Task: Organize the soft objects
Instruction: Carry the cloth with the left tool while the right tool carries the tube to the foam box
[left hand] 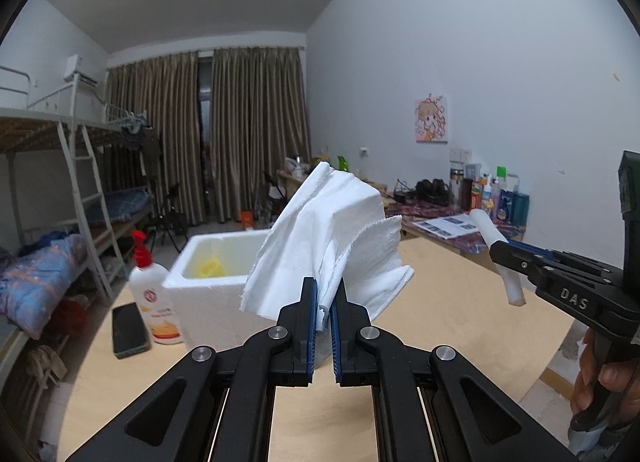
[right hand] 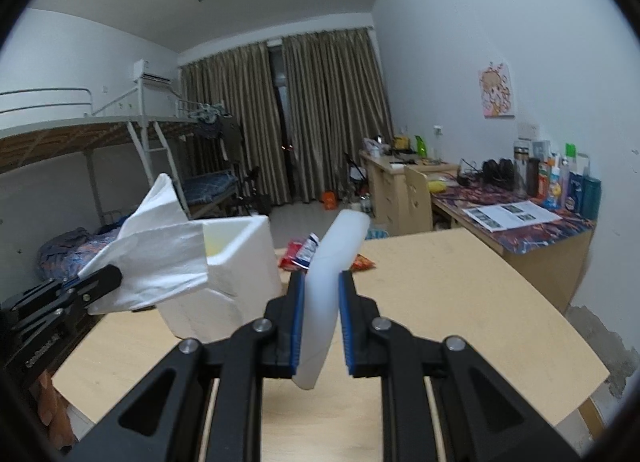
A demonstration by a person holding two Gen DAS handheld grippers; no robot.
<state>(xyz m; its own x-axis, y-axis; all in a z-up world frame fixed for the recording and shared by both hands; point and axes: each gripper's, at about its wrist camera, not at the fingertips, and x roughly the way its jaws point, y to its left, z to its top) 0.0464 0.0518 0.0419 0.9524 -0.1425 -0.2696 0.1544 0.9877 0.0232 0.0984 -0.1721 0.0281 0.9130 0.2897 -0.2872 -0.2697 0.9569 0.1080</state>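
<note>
1. White foam box [left hand: 216, 286] sits on the light wooden table [left hand: 460, 314], far-left part.
2. White lotion bottle with red pump [left hand: 154, 294] stands just left of the box; black phone [left hand: 129, 329] lies left of the bottle, nearer.
3. Crumpled white tissue [left hand: 332, 238], in the left gripper [left hand: 324, 302], is above the table, in front of the box's right side.
4. White foam strip [right hand: 332, 282], in the right gripper [right hand: 322, 286], is to the right of the tissue.
5. Yellow soft object [left hand: 208, 268] lies in the box.
</note>
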